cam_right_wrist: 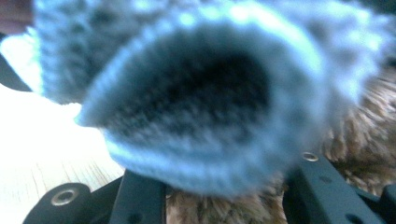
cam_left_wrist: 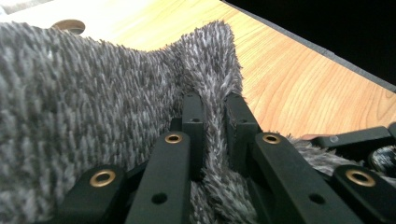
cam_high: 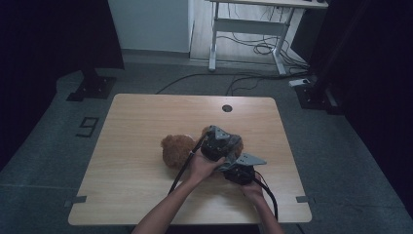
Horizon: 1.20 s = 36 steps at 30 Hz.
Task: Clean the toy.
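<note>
- The left hand-held gripper has its jaws clamped on a fold of the fuzzy grey knitted garment.
- The right hand-held gripper seems closed on the garment's rim, though that view is blurred; the dark opening gapes just above its jaws.
- Both grippers meet over the brown plush teddy bear, which lies mid-way across the pale wooden bench with the garment at its right end.

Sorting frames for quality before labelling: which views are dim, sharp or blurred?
High view: dim and underexposed, dark corners, light wooden table readable. Left gripper view: sharp, evenly lit, grey fuzzy knitted fabric fibres crisp. Right gripper view: badly out of focus, the fabric's opening a bluish blur, the table blown out to white at the left.
</note>
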{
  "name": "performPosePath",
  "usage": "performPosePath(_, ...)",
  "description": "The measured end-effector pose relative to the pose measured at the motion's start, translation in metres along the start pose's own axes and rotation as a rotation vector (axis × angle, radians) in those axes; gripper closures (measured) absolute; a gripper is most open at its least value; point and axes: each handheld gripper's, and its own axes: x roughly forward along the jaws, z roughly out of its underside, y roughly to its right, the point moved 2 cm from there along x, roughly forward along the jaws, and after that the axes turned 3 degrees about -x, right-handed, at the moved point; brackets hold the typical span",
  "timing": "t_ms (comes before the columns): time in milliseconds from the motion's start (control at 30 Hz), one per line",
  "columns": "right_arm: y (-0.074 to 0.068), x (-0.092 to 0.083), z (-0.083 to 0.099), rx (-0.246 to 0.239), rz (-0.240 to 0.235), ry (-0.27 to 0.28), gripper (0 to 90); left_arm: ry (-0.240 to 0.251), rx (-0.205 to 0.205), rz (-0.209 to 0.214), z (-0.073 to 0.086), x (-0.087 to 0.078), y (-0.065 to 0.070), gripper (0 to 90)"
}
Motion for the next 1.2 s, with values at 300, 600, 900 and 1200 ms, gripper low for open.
performPosePath(300, -0.001, -0.001, 0.000, -0.003, 0.004, -0.003, 62.0, 0.001, 0.098, -0.157, 0.007, -0.029, -0.014, 80.8)
performPosePath(600, -0.002, -0.001, -0.001, -0.006, 0.005, -0.004, 62.0, 0.026, 0.115, -0.252, 0.035, -0.073, -0.046, 80.9)
performPosePath(900, -0.001, -0.001, 0.000, 0.014, 0.004, -0.001, 61.9, 0.053, 0.003, -0.274, 0.048, -0.105, -0.081, 80.9)
performPosePath(1200, -0.001, -0.001, 0.000, 0.009, 0.000, -0.001, 61.9, 0.067, -0.076, -0.250, 0.068, -0.115, -0.103, 80.9)
